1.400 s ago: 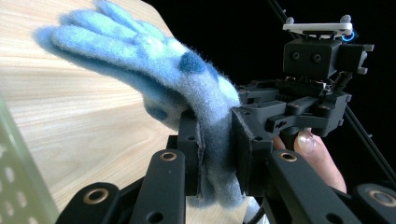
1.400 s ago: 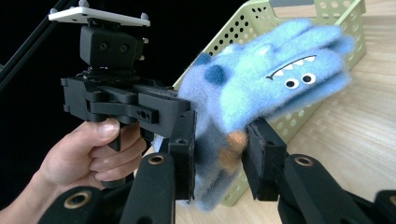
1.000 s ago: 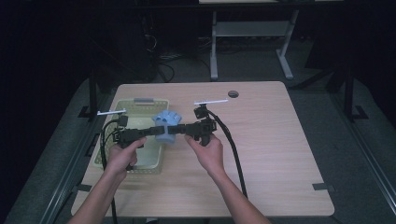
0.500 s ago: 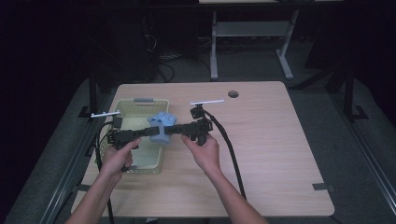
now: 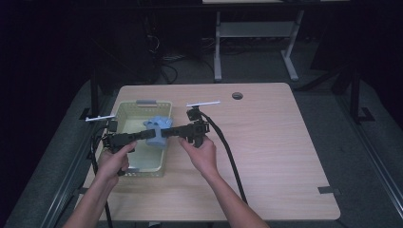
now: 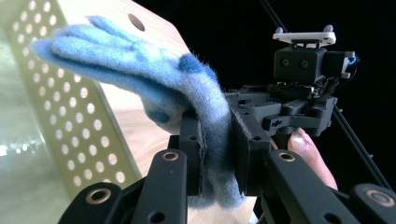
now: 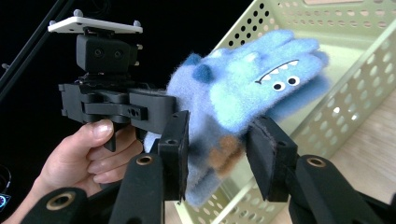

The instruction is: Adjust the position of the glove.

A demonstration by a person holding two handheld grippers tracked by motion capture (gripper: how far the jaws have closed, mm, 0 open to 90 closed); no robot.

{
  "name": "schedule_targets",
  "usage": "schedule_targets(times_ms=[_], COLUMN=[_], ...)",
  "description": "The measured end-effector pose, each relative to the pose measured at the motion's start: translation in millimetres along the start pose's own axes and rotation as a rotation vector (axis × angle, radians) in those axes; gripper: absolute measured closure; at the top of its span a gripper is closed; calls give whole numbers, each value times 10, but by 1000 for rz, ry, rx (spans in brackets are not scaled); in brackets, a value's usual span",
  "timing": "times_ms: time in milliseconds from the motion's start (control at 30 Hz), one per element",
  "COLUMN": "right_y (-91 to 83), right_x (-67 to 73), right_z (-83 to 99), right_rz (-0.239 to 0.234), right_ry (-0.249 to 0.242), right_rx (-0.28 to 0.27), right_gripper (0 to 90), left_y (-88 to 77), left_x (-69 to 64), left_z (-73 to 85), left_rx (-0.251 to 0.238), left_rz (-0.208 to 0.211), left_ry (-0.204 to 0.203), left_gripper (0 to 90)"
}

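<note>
A fuzzy blue glove with a monster face hangs above the right side of a pale green perforated basket. My left gripper comes in from the left and is shut on the glove's cuff. From the right, my right gripper straddles the glove's lower part. Its jaws have just been opening, and the right pad stands off the fabric. In the high view the two grippers, left and right, meet tip to tip at the glove.
The basket sits at the left of a wooden table and has a grey handle at its far rim. A black cable trails from the right gripper toward the front edge. A round hole lies at the back.
The glove and both grippers have drifted slightly left, further over the basket. The hands otherwise hold the same pose.
</note>
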State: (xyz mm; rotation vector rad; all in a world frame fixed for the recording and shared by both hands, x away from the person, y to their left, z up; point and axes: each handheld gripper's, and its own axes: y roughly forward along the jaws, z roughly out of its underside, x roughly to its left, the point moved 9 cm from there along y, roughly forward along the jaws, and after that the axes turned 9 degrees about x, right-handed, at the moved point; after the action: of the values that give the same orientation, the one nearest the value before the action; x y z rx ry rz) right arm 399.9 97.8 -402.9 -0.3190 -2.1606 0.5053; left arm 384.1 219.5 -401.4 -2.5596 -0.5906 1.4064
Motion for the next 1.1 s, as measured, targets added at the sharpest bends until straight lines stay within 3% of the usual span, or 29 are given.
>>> schedule_targets(times_ms=[267,533,800,1100], right_y=[88,90,10,-19], right_x=[-12,-49,-87,-88], right_z=[-4,22,40,43], right_rz=[12,26,32,26], right_ry=[2,1,3,5], right_rx=[19,32,26,12], right_gripper=[592,586,581,580], left_y=[-161,-309,-360,-329], left_x=[124,322,496,700], left_z=[-5,-12,21,94], left_rx=[-24,-33,-13,58], left_rz=[-18,-82,-150,-267], left_ry=[-22,-54,-85,-122], left_gripper=[754,754,754,753])
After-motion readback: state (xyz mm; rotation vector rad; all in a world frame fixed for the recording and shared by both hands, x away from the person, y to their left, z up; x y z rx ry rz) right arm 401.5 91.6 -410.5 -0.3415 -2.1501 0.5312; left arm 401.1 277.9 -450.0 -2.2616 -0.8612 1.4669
